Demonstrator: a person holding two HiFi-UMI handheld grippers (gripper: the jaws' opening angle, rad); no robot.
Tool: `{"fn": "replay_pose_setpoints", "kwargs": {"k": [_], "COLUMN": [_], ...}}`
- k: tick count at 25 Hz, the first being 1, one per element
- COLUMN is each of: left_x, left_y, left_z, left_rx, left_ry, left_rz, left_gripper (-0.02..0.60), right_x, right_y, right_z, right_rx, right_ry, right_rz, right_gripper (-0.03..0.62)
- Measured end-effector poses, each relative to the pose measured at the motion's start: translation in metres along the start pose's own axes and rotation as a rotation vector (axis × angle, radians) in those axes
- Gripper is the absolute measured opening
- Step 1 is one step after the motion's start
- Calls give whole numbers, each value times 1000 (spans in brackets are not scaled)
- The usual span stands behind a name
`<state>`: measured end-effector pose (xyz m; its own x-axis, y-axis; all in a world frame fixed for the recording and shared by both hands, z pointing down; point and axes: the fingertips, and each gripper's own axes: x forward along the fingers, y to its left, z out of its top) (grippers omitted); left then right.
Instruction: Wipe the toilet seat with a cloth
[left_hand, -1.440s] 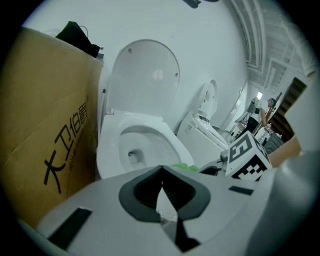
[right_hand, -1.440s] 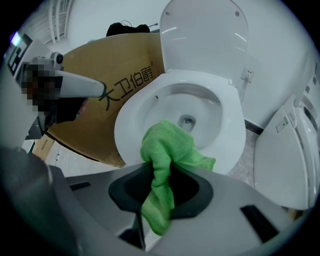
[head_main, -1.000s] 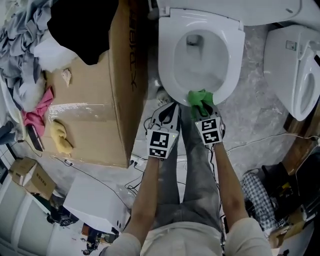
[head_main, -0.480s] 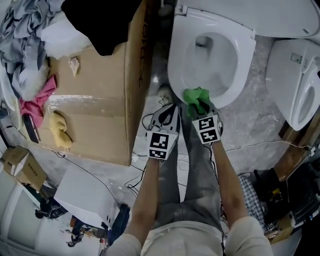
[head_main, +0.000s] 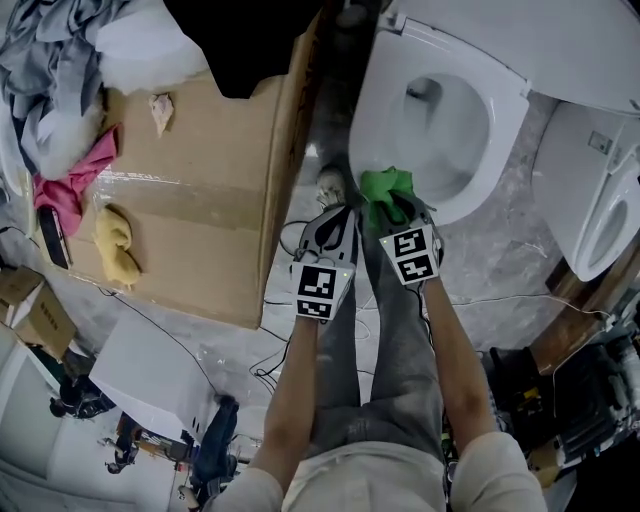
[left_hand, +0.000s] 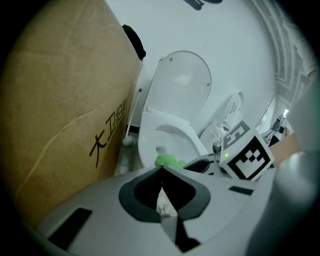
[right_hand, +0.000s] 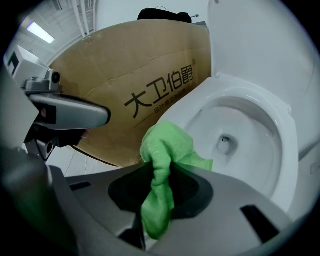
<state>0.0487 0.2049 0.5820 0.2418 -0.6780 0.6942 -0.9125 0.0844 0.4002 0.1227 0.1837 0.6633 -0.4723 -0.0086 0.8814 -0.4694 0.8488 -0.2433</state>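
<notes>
A white toilet with its seat (head_main: 502, 150) down and lid raised stands at the upper right of the head view. My right gripper (head_main: 393, 208) is shut on a green cloth (head_main: 381, 190), bunched at the near left edge of the seat (right_hand: 280, 125); the cloth (right_hand: 162, 170) hangs between the jaws. Just to its left my left gripper (head_main: 338, 215) is shut with nothing in it, near the floor by the toilet's base. In the left gripper view the cloth (left_hand: 169, 161) shows ahead beside the seat (left_hand: 175, 132).
A large cardboard box (head_main: 190, 190) stands close on the left of the toilet, with pink and yellow rags (head_main: 115, 245) on top. A second toilet (head_main: 600, 200) is at the right edge. Cables (head_main: 290, 240) lie on the floor.
The head view has shifted, so the toilet and box sit further right and up. The right gripper with the cloth has slid left along the front of the seat rim.
</notes>
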Motion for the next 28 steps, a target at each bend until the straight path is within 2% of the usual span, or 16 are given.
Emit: {"fn": "replay_pose_setpoints", "kwargs": {"k": [16, 28], "left_x": [4, 16], "left_y": [17, 21], "left_z": [9, 22], "left_rx": [-94, -118], "left_ry": [-32, -42], "left_rz": [80, 103], "left_gripper": [12, 12], "right_x": [14, 23], "right_y": [-2, -12], "right_z": [34, 56], "right_rx": [-89, -153], "right_ry": [20, 31], "right_rz": [66, 116], "right_gripper": [97, 98]}}
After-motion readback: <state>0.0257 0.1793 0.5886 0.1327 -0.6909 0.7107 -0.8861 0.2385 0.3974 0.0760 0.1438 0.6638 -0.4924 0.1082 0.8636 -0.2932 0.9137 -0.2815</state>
